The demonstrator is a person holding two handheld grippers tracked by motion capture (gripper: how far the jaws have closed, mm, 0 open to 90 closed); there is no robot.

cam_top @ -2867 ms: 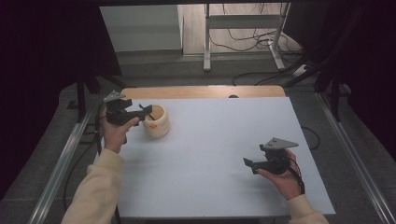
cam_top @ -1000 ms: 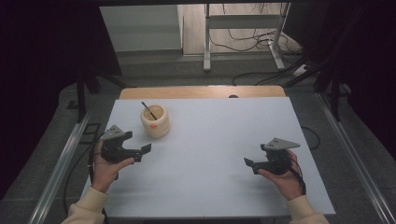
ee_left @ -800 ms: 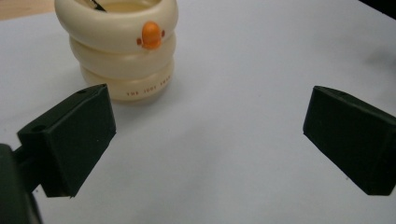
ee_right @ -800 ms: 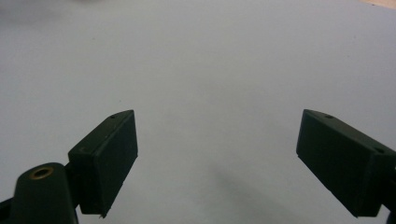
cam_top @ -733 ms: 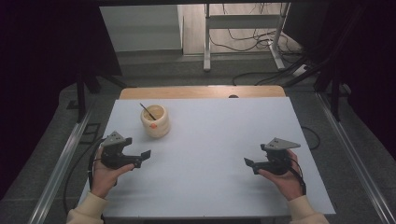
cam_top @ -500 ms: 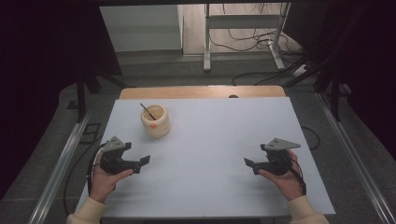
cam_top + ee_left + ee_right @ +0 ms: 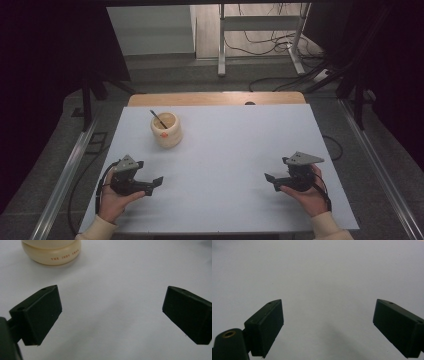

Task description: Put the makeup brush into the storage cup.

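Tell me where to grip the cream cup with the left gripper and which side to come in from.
Grip the cup across its narrower upper wall, just under the rim, probably coming level from the near side where the left gripper lies, open. The body bulges at the base, so lower down the jaws might slip. The dark stick leans toward the far left rim, so keep one jaw clear of it.

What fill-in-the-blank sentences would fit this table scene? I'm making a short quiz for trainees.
1. The cream cup stands nearer the ____ gripper.
2. The jaws of the left gripper are ____.
3. A dark stick leans ____ the cup.
4. The right gripper holds ____.

Missing words: left; open; inside; nothing
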